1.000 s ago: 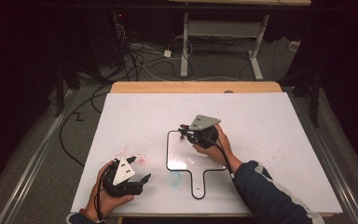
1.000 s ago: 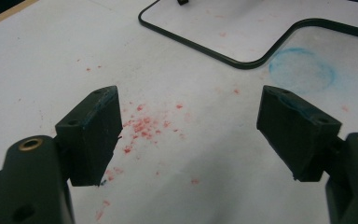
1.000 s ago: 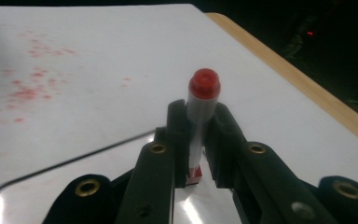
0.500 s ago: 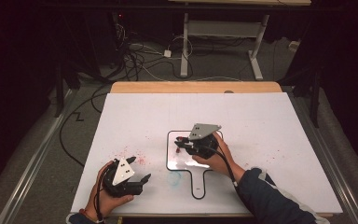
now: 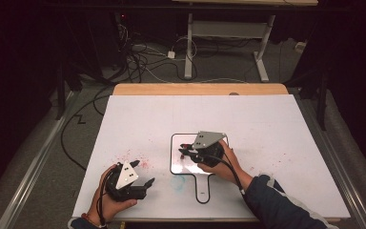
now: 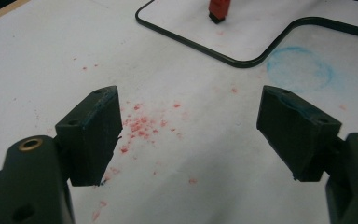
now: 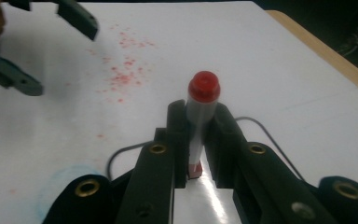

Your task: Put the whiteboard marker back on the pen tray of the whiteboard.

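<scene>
A: Right gripper (image 7: 196, 140) jaws pinch the red marker (image 7: 200, 116) upright, tip on the small whiteboard (image 5: 178, 164), at the table's 6 o'clock

B: Keep it vertical, light pressure. Left gripper (image 6: 191, 135) jaws spread (idle, 7 o'clock); could steady the board

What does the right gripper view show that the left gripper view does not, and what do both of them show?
Only the right gripper view shows the red cap of the marker, its grey barrel clamped upright between the right gripper jaws, and the wooden table edge.

Only the left gripper view shows the left gripper from behind, jaws wide apart with nothing between them.

Both show the marker's tip on the small whiteboard, the red specks and the blue smudge.
</scene>
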The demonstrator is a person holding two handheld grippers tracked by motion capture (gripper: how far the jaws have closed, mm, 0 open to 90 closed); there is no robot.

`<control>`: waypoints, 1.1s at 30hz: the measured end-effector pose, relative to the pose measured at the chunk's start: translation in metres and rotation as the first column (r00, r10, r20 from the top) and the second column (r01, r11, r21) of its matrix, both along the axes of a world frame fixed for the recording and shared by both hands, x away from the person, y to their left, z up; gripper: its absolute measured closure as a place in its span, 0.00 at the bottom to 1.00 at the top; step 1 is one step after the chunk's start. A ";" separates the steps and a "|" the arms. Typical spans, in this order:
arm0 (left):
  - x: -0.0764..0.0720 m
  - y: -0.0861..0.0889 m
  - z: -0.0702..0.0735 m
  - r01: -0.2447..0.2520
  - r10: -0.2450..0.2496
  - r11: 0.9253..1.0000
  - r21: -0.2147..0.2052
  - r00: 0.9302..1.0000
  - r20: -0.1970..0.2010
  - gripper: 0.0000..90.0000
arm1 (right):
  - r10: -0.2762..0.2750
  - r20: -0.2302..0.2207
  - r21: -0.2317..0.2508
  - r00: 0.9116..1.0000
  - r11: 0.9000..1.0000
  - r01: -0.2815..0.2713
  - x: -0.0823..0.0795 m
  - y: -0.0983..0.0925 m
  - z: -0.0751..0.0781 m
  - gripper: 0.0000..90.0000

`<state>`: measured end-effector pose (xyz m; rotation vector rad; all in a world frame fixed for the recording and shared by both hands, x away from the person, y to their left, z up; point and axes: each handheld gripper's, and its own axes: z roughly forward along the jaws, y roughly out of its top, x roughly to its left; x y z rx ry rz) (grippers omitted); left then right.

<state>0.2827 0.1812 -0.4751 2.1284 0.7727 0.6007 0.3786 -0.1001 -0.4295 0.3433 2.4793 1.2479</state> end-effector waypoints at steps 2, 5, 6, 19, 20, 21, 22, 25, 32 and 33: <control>0.000 0.000 0.000 0.000 0.000 1.000 -0.002 1.000 0.002 0.24 | 0.025 -0.022 0.013 0.999 1.000 -0.025 -0.004 0.003 0.000 0.91; -0.001 0.000 0.001 0.000 0.000 1.000 -0.003 1.000 0.002 0.24 | 0.036 -0.019 0.018 0.999 0.999 -0.036 -0.006 0.007 -0.001 0.91; -0.001 0.000 0.000 0.000 0.000 1.000 -0.001 1.000 0.003 0.24 | 0.031 -0.023 0.021 0.999 0.999 -0.031 -0.005 0.007 -0.001 0.91; 0.000 0.000 0.000 -0.001 0.001 1.000 -0.001 1.000 0.002 0.24 | 0.087 0.037 -0.034 0.996 0.996 -0.086 -0.013 0.016 -0.001 0.90; -0.001 0.000 0.000 -0.002 0.002 1.000 -0.002 1.000 0.003 0.24 | 0.075 0.039 -0.036 0.996 0.997 -0.074 -0.011 0.016 -0.001 0.91; -0.001 0.000 0.000 -0.002 0.002 1.000 -0.003 1.000 0.002 0.24 | 0.040 0.059 -0.048 0.997 0.998 -0.037 -0.008 0.014 -0.001 0.91; -0.001 0.000 0.001 -0.002 0.002 1.000 0.000 1.000 0.002 0.24 | 0.023 0.071 -0.057 0.997 0.998 -0.019 -0.007 0.013 -0.001 0.91; 0.000 0.000 0.000 -0.002 0.002 1.000 -0.003 1.000 0.001 0.24 | 0.021 0.047 -0.047 0.999 0.999 -0.019 -0.008 0.010 -0.001 0.90; -0.001 0.000 0.001 -0.002 0.002 1.000 -0.003 1.000 0.002 0.24 | 0.025 0.052 -0.088 0.998 0.996 -0.020 -0.012 0.010 0.002 0.91; -0.001 0.000 0.001 -0.001 0.001 1.000 -0.004 1.000 0.003 0.24 | -0.011 0.056 -0.088 0.998 0.996 0.016 -0.006 0.006 0.003 0.91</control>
